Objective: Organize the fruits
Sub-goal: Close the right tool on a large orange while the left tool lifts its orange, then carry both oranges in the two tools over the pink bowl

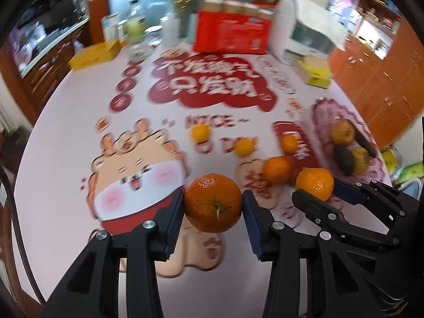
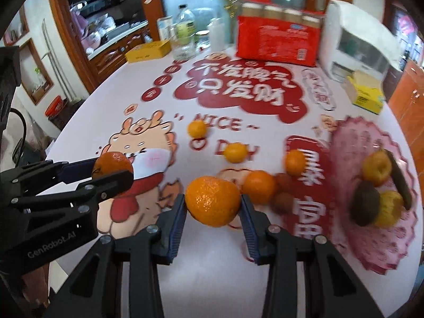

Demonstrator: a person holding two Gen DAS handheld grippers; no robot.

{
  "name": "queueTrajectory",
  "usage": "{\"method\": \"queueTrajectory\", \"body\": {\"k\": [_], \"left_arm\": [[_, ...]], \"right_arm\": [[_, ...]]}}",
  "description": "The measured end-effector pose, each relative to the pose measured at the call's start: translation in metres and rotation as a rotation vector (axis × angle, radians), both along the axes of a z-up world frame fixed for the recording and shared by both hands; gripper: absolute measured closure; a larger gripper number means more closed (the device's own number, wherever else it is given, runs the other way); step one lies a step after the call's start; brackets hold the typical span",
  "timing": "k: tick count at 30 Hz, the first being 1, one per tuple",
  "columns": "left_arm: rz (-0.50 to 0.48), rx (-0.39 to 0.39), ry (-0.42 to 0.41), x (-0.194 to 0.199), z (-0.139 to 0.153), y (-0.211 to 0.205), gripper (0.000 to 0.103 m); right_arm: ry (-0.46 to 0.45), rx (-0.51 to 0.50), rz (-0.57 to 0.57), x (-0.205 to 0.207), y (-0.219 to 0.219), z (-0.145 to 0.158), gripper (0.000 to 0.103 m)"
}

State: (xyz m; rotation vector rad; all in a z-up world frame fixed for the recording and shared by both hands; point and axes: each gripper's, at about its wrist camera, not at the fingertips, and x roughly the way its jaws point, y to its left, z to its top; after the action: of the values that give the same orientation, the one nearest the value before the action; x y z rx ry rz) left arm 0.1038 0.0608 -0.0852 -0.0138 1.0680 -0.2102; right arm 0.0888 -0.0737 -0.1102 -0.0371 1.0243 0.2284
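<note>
My left gripper [image 1: 213, 204] is shut on a dark orange mandarin [image 1: 213, 202] and holds it above the table; it also shows in the right wrist view [image 2: 112, 171]. My right gripper [image 2: 213, 202] is shut on a lighter orange [image 2: 212, 201], which also shows in the left wrist view [image 1: 315, 183]. Several small oranges lie loose on the tablecloth, such as one [image 2: 197, 128] mid-table and one [image 2: 259, 186] beside the right gripper. A pink scalloped plate [image 2: 344, 143] at the right holds yellow apples [image 2: 376, 168] and dark fruits [image 2: 365, 206].
Two small brown fruits [image 2: 283, 197] lie next to the loose oranges. At the table's far end stand a red package [image 2: 278, 41], a white appliance [image 2: 355, 45], bottles [image 2: 185, 30] and yellow boxes [image 2: 148, 50]. Wooden cabinets flank the table.
</note>
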Motion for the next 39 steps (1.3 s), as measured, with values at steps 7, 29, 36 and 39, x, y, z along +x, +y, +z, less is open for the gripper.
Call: {"method": "queueTrajectory", "body": {"k": [7, 29, 36, 39], "left_arm": [[-0.092, 0.0, -0.061, 0.005, 0.031, -0.068, 0.06], [-0.216, 0.004, -0.142, 0.059, 0.053, -0.243, 0.06], [-0.213, 0.052, -0.06, 0.071, 0.008, -0.269, 0.06], [-0.216, 0.083, -0.031, 0.073, -0.011, -0.276, 0.06]], "right_arm": [[-0.088, -0.02, -0.081, -0.016, -0.064, 0.038, 0.062], [-0.173, -0.065, -0.268, -0.003, -0.256, 0.072, 0.062], [-0.058, -0.074, -0.198, -0.003, -0.256, 0.028, 0.062], [-0.011, -0.074, -0.171, -0.002, -0.255, 0.01, 0.062]]}}
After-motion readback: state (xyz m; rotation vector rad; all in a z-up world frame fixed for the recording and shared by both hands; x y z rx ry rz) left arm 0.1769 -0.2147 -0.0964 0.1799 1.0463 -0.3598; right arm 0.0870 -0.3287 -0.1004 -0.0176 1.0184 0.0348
